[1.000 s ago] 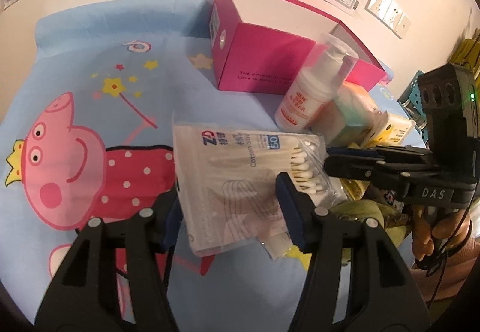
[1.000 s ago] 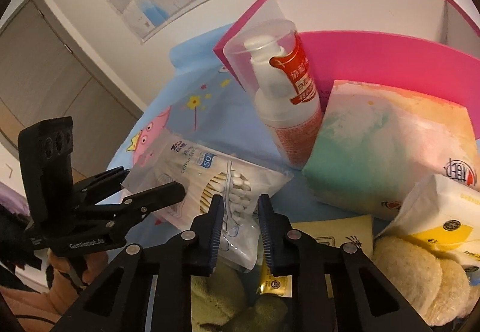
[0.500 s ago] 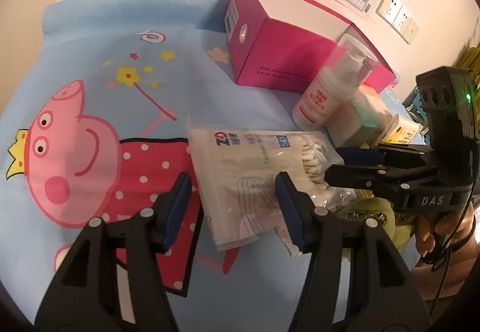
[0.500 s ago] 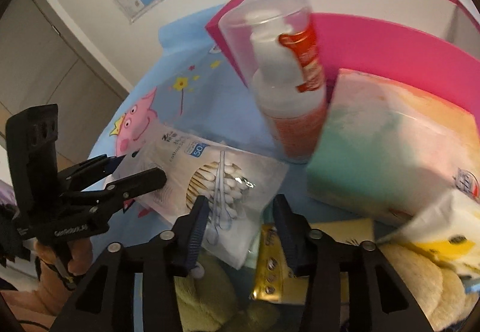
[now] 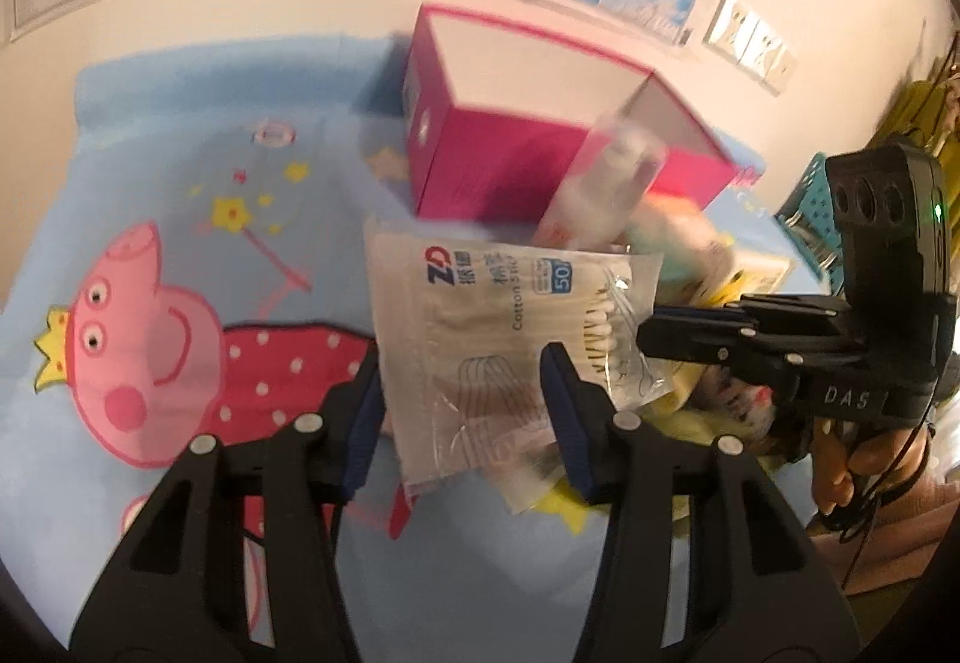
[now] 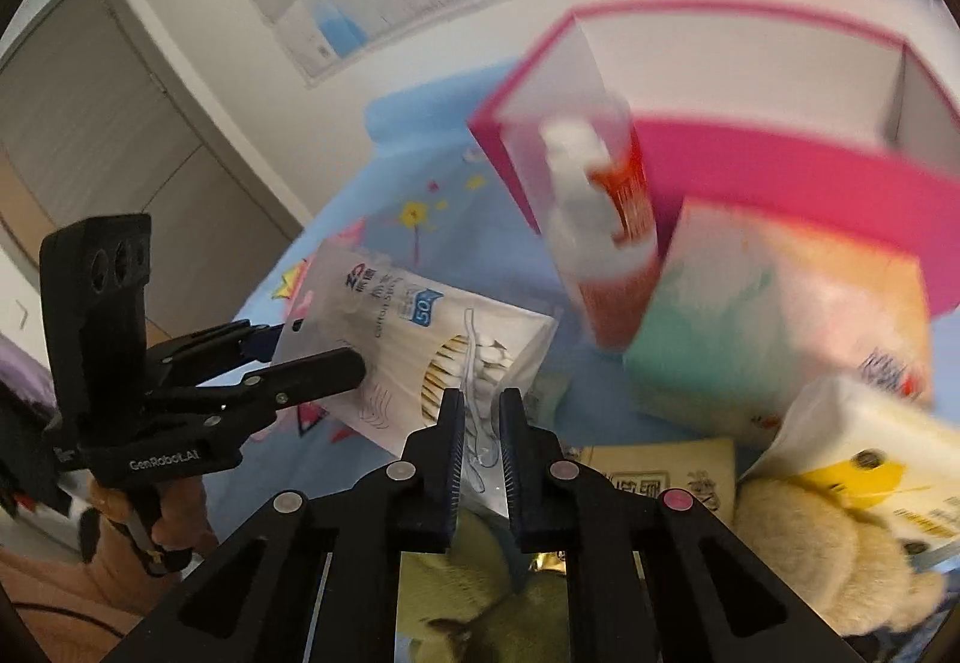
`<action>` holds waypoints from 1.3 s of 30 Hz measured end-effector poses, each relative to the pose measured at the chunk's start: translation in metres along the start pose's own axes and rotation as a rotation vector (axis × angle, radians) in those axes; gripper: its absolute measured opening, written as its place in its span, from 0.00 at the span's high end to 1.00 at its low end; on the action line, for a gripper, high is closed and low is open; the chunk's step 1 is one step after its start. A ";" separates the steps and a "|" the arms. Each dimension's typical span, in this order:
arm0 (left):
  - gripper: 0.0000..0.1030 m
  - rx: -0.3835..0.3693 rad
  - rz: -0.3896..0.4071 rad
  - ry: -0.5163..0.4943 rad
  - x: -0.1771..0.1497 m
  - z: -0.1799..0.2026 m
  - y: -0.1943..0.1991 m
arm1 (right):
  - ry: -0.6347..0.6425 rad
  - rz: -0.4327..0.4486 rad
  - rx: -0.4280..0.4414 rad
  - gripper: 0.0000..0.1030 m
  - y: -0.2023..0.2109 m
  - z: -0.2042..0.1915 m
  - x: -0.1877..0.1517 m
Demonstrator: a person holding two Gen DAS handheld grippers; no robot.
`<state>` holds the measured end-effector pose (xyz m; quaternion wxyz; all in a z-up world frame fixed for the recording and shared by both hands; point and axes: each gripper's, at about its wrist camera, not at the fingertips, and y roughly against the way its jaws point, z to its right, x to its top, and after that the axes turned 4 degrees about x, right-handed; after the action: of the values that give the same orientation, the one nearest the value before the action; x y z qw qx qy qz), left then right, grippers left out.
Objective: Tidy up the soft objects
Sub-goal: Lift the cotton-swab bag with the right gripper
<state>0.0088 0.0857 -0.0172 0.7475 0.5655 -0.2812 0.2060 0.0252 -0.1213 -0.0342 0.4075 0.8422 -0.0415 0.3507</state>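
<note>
The clear flat plastic pack of cotton swabs (image 5: pixel 510 327) sits in front of the pink box (image 5: pixel 510 165), its long sides between the left gripper (image 5: pixel 462 411) fingers, which have been narrowing onto it; right gripper (image 6: pixel 482 438) fingers have snapped together, pinching its swab-tip end.

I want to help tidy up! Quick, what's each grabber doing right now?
Left gripper: jaws just closing around the clear plastic cotton swab packet, gripping its sides.
Right gripper: just snapped shut, pinching the packet's edge.

left gripper (image 5: pixel 462 411): jaws just closing, pads either side of a packet
right gripper (image 6: pixel 481 423): jaws nearly together, just closed
</note>
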 end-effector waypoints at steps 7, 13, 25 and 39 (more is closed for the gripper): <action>0.49 -0.050 0.092 -0.031 0.029 0.018 0.031 | 0.067 0.121 0.032 0.90 0.054 -0.011 0.018; 0.49 -0.127 0.162 -0.106 0.070 0.052 0.044 | 0.127 0.213 0.093 0.92 0.077 -0.029 0.051; 0.49 0.085 -0.037 0.019 0.036 -0.017 -0.029 | -0.093 -0.071 0.095 0.74 -0.006 0.031 0.004; 0.47 0.063 -0.140 0.032 0.038 -0.048 -0.077 | -0.128 -0.167 0.054 0.49 -0.054 0.020 -0.003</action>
<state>0.0942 0.1103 -0.0581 0.7462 0.6039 -0.2223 0.1708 0.0536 -0.0999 -0.0800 0.4091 0.8739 0.0123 0.2622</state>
